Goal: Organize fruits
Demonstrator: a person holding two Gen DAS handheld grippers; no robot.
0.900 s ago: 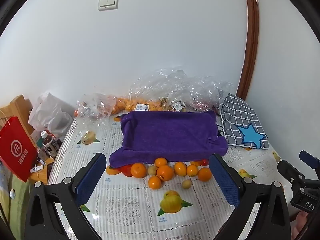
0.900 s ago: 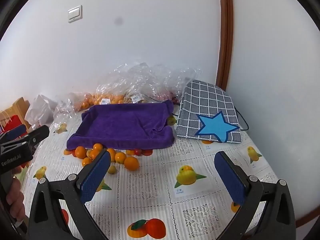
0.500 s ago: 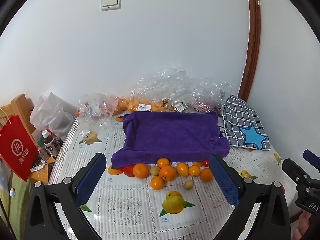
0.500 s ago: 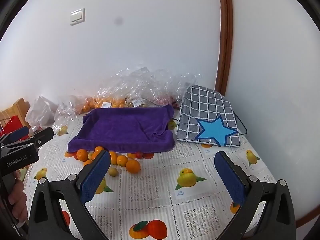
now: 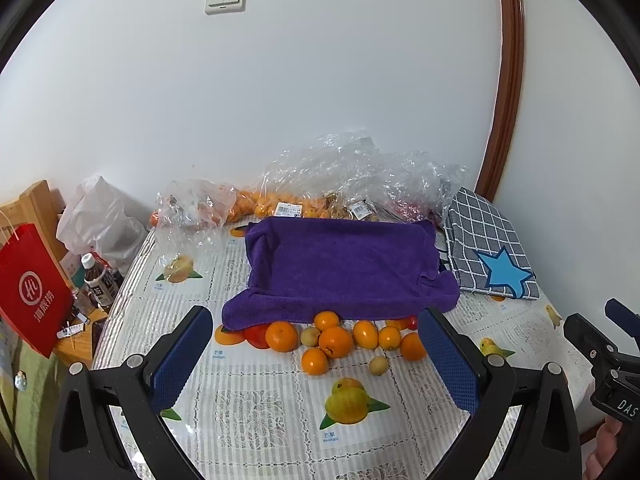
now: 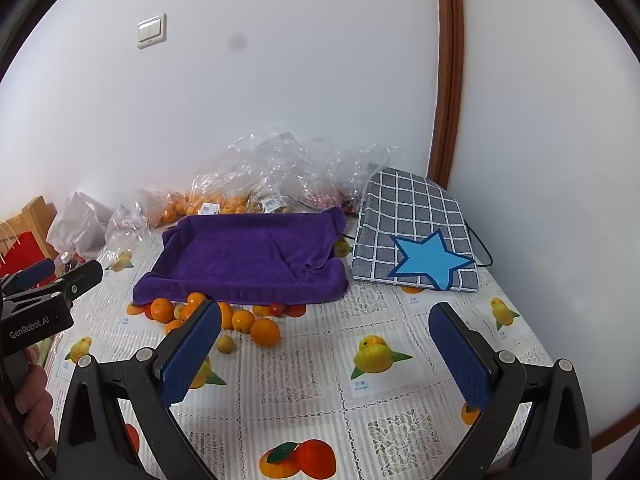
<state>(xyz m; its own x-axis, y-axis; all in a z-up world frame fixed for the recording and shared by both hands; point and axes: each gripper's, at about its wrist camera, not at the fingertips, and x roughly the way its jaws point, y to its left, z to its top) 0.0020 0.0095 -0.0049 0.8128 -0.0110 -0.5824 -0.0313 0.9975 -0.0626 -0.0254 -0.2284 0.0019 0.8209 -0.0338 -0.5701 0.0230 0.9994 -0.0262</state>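
Note:
Several loose oranges (image 5: 335, 342) and small yellowish fruits (image 5: 378, 365) lie in a cluster on the fruit-print tablecloth, just in front of a purple towel (image 5: 344, 268) draped over a tray. The same cluster of oranges (image 6: 265, 332) and the purple towel (image 6: 248, 256) show in the right wrist view. My left gripper (image 5: 316, 356) is open and empty, held above the table short of the cluster. My right gripper (image 6: 324, 344) is open and empty, to the right of the fruit. A red fruit (image 5: 256, 336) peeks from under the towel's edge.
Clear plastic bags (image 5: 360, 176) with more oranges sit against the wall behind the towel. A grey checked cushion with a blue star (image 6: 416, 236) lies at the right. A red paper bag (image 5: 30, 288), bottles (image 5: 98, 280) and a white bag stand left of the table.
Both grippers have drawn back and risen slightly; the towel and fruit sit a little farther off in both views. Nothing on the table has moved.

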